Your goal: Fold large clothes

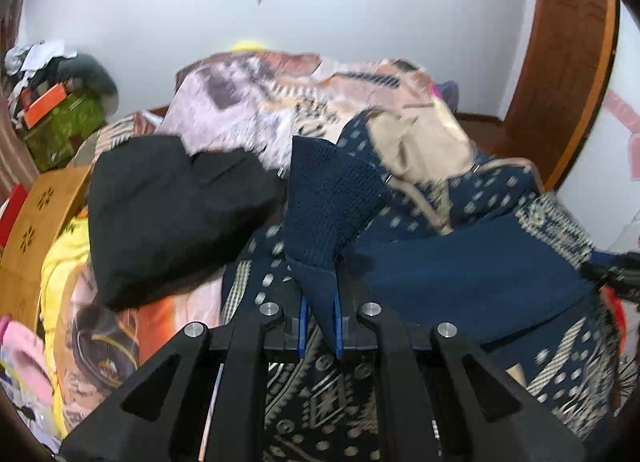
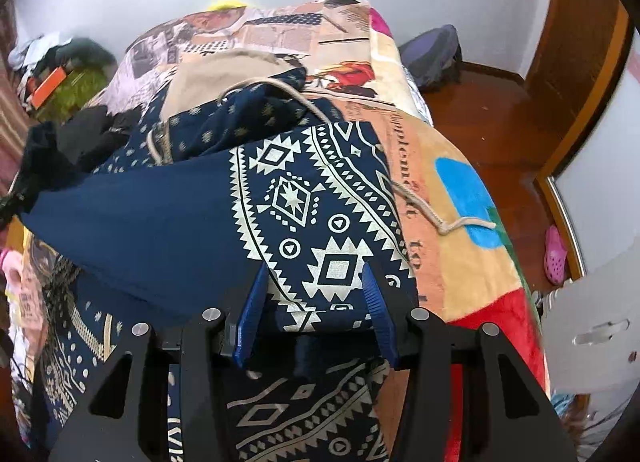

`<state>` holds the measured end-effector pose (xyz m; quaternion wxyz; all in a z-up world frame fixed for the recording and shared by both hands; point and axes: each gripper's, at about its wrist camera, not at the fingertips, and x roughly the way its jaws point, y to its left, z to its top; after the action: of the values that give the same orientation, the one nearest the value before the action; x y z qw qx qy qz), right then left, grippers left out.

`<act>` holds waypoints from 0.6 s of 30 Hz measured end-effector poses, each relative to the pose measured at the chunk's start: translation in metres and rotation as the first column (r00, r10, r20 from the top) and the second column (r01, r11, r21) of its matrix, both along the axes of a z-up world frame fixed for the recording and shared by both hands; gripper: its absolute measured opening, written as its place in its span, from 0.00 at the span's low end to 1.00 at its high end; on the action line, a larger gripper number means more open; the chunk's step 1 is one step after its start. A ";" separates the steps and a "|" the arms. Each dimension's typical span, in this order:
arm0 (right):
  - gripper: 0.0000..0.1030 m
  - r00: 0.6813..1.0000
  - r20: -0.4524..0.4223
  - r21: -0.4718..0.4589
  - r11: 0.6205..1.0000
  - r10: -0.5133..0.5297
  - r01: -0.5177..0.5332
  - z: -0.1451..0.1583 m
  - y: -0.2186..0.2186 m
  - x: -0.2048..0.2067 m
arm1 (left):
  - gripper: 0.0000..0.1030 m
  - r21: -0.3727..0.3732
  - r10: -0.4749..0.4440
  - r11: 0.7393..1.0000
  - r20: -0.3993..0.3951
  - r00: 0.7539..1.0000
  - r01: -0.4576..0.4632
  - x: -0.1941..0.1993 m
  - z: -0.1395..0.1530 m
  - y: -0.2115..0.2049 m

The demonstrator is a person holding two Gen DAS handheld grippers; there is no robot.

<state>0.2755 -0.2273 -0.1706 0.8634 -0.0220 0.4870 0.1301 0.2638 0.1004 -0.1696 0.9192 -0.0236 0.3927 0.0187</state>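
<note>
A large navy hooded garment (image 2: 168, 221) with cream geometric print and a beige hood lining lies on the bed; it also shows in the left wrist view (image 1: 460, 274). My left gripper (image 1: 320, 302) is shut on a navy knit edge of it (image 1: 332, 197), which stands up from the jaws. My right gripper (image 2: 314, 286) has its blue fingers (image 2: 252, 302) apart, with the printed part (image 2: 320, 197) lying between and over them. A cream drawstring (image 2: 440, 221) trails right across the blanket.
A black garment (image 1: 172, 213) lies left of the navy one. The bed carries a colourful printed blanket (image 2: 460, 181). A cluttered pile (image 1: 56, 101) and wooden panel (image 1: 36, 217) stand left. Wooden floor (image 2: 500, 121), a backpack (image 2: 432, 53) and a door frame (image 2: 580, 41) are right.
</note>
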 end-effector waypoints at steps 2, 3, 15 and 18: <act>0.44 1.000 -0.002 -0.008 1.000 0.009 -0.009 0.000 0.004 -0.002 | 0.09 -0.010 0.006 1.000 -0.029 1.000 -0.006 -0.004 -0.013 0.007; 0.44 1.000 -0.001 -0.010 1.000 0.011 -0.011 0.001 0.006 -0.003 | 0.10 -0.012 0.007 1.000 -0.041 0.999 -0.007 -0.006 -0.018 0.010; 0.57 1.000 0.010 0.004 1.000 0.018 -0.018 -0.004 0.016 -0.005 | 0.70 0.024 0.116 0.993 -0.195 0.974 -0.113 -0.020 -0.076 0.044; 0.57 1.000 0.007 0.006 1.000 0.020 -0.020 -0.004 0.016 -0.004 | 0.76 0.029 0.112 0.994 -0.201 0.973 -0.109 -0.027 -0.076 0.049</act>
<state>0.2711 -0.2111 -0.1750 0.8638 -0.0248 0.4832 0.1403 0.2368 0.1490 -0.2458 0.8722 -0.0354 0.4819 0.0755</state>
